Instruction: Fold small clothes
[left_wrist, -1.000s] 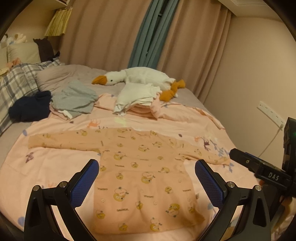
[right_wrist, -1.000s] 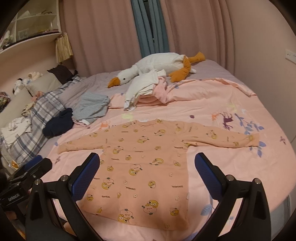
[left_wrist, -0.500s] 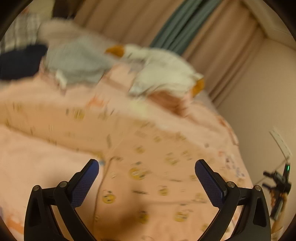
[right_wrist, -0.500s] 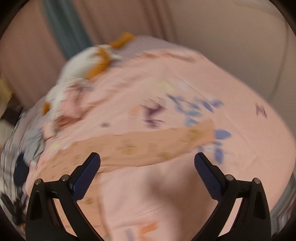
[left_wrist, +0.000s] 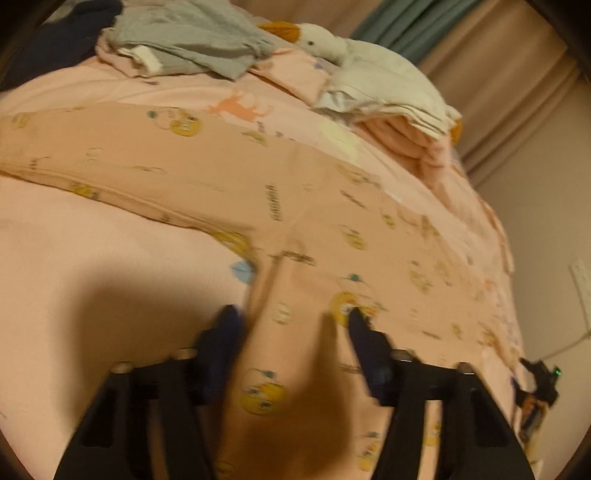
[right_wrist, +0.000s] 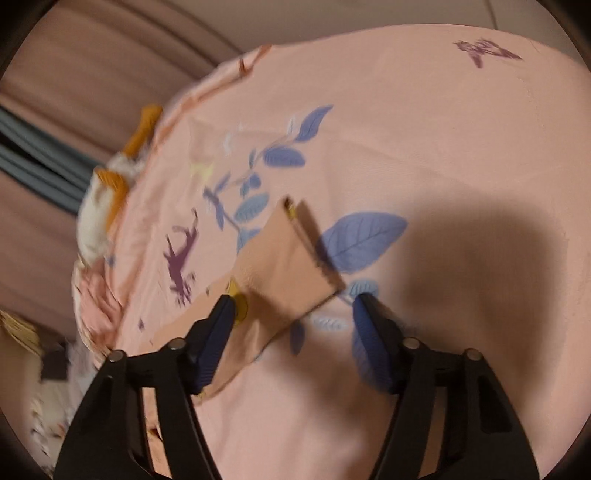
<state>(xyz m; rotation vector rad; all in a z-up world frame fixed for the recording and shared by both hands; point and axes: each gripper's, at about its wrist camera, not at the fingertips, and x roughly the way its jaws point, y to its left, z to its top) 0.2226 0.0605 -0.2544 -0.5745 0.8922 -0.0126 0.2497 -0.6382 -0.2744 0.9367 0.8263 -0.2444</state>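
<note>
Both grippers have dropped from a high overview to the shirt (left_wrist: 303, 206), spread flat on the bed (left_wrist: 92, 280). Left gripper (left_wrist: 290, 319) straddles the side seam below the armpit; right gripper (right_wrist: 291, 306) straddles the cuff (right_wrist: 291, 258) at 12 o'clock. Jaws have just been closing, pads not yet pinching: sleeve fold starting.

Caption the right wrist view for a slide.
Right gripper, jaws closing, straddles the peach shirt's sleeve cuff on the pink bedsheet.

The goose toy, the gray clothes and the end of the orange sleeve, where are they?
goose toy (left_wrist: 325, 38): left wrist view, on its white head.
gray clothes (left_wrist: 199, 40): left wrist view, middle of the pile.
orange sleeve (right_wrist: 291, 258): right wrist view, near its cuff.
</note>
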